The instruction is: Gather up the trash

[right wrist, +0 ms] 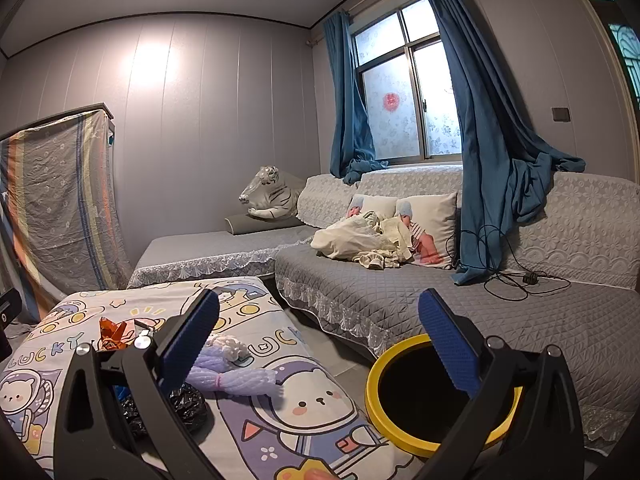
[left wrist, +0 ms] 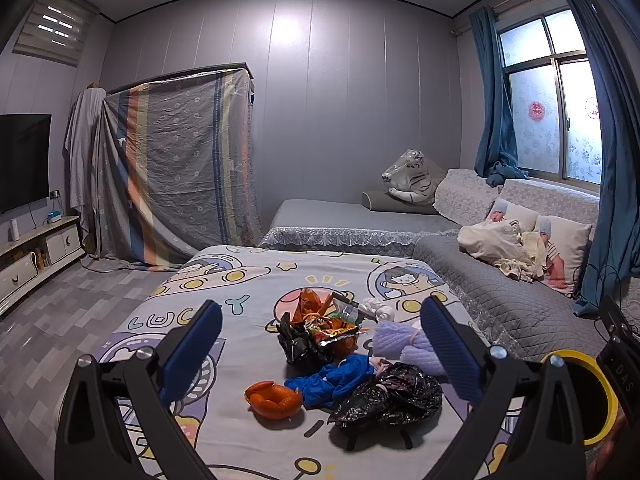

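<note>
Trash lies on the cartoon-print table cover (left wrist: pixel 248 276): an orange peel (left wrist: pixel 273 398), a blue wrapper (left wrist: pixel 336 378), a crumpled black plastic bag (left wrist: pixel 390 398), a second black bag (left wrist: pixel 298 344), orange snack packets (left wrist: pixel 320 316), a white wad (left wrist: pixel 378 308) and a lilac foam net (left wrist: pixel 400 344). My left gripper (left wrist: pixel 322 354) hovers open above the pile, empty. My right gripper (right wrist: pixel 320 344) is open and empty, over the table's right edge beside the yellow-rimmed bin (right wrist: pixel 404 432). The lilac net (right wrist: pixel 236 380) and a black bag (right wrist: pixel 188 404) show in the right wrist view.
A grey quilted sofa (right wrist: pixel 420 288) with pillows, cloths and a black cable runs along the right under the window. A plush tiger (left wrist: pixel 412 178) sits on the daybed behind. A draped wardrobe (left wrist: pixel 176 160) and TV cabinet (left wrist: pixel 36 252) stand on the left. The bin's rim (left wrist: pixel 600 396) sits right of the table.
</note>
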The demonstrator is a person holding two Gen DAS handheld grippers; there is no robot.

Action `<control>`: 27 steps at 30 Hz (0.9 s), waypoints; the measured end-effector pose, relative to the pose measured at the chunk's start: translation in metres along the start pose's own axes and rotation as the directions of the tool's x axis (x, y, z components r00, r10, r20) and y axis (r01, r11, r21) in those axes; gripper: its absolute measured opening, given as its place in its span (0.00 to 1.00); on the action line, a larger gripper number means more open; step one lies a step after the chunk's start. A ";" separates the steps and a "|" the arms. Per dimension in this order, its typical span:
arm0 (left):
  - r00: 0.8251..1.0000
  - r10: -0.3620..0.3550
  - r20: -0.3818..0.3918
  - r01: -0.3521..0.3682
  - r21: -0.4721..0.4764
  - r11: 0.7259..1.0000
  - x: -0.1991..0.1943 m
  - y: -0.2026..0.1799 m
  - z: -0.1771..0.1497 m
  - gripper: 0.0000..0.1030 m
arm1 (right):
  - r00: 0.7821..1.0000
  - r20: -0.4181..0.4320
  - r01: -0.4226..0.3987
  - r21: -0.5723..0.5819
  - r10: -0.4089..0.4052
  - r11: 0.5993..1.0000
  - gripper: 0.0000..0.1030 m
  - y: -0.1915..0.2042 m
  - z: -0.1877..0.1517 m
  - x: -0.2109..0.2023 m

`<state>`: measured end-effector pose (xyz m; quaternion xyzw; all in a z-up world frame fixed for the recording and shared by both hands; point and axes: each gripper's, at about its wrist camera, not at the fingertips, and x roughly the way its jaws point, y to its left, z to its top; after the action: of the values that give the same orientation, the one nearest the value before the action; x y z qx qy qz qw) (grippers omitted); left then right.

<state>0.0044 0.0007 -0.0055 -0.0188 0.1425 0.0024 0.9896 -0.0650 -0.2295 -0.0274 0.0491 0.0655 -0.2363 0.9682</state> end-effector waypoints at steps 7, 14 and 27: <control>1.000 -0.002 -0.002 0.002 0.003 1.000 0.000 0.000 0.002 0.93 | 1.000 -0.002 -0.002 -0.001 0.002 1.000 0.93 0.000 -0.001 0.000; 1.000 -0.004 -0.011 0.005 0.003 1.000 0.003 -0.001 0.001 0.93 | 1.000 -0.007 -0.006 0.000 0.006 1.000 0.93 -0.001 0.000 0.000; 1.000 -0.009 -0.014 0.009 0.004 1.000 0.002 -0.001 0.000 0.93 | 1.000 -0.012 -0.015 0.001 0.015 1.000 0.93 0.000 0.001 0.000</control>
<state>0.0067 -0.0007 -0.0065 -0.0173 0.1496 -0.0024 0.9886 -0.0646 -0.2296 -0.0262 0.0514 0.0707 -0.2290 0.9695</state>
